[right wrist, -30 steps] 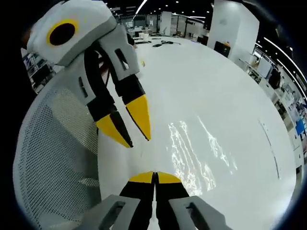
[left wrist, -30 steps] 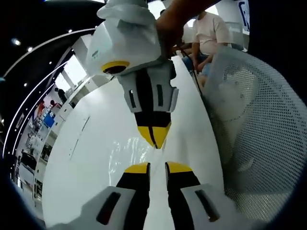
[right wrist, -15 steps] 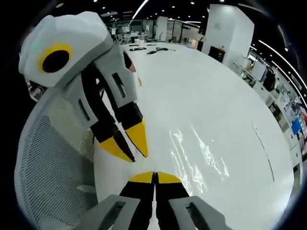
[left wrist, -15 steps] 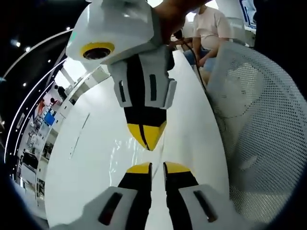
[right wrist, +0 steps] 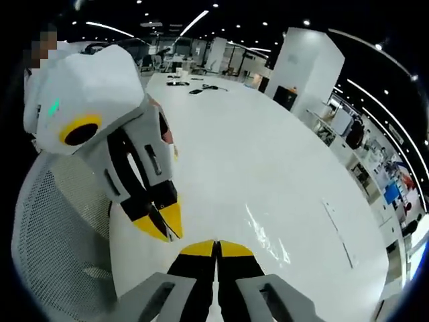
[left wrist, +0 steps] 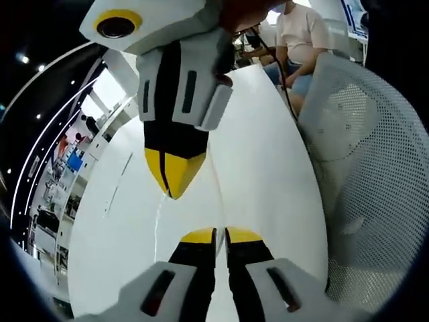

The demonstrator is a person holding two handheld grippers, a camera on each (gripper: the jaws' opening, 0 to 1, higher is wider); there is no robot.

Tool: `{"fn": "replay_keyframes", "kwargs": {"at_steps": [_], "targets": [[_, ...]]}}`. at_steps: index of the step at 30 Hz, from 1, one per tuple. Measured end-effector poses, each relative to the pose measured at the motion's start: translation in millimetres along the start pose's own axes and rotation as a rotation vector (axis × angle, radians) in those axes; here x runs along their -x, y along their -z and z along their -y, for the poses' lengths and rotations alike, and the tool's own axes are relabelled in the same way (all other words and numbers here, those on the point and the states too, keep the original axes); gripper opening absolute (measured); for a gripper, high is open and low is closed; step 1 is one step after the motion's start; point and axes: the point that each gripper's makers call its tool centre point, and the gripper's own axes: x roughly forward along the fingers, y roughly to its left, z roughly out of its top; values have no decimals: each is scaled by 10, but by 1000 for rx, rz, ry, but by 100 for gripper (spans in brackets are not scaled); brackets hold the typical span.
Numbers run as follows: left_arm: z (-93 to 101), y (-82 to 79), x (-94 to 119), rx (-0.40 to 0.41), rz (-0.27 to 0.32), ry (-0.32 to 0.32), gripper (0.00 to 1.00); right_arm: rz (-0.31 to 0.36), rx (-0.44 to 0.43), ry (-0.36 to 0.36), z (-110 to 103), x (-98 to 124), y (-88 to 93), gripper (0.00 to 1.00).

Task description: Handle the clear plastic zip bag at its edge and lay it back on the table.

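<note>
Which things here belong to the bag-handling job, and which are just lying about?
Job: clear plastic zip bag; left yellow-tipped gripper; right yellow-tipped gripper; white table.
Lying about: white mesh chair; dark cables at the table's far end.

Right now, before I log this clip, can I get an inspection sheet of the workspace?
Surface: white glossy table, bare near the grippers.
Job's things: clear zip bag, a faint glinting sheet on the table; edges hard to trace.
Clutter: small dark items at the far end, too small to name.
Grippers: left gripper and right gripper both shut, tips close together; what they pinch cannot be told.
Cables: nothing seen.
Surroundings: white mesh chair, seated person, open office.
</note>
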Motion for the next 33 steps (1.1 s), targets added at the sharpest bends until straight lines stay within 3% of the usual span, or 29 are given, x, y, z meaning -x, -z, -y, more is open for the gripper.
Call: {"fn": "replay_keyframes", "kwargs": {"at_steps": [5, 14, 20, 27, 33], "targets": [[-80, -45, 39, -18, -11, -36, 2, 29, 6, 62, 133, 80, -96, 0], [-106, -95, 40, -7, -13, -44, 0, 43, -3, 141, 352, 194, -163, 0], [-146, -184, 81, 10, 10, -62, 0, 58, -5, 178, 489, 272, -250, 0], [-248, -223, 142, 23, 22, -109, 0, 73, 23, 197, 508, 309, -313, 0], [-266, -144, 133, 47, 10, -112, 0, 55, 79, 187, 441, 229, -193, 0]]}}
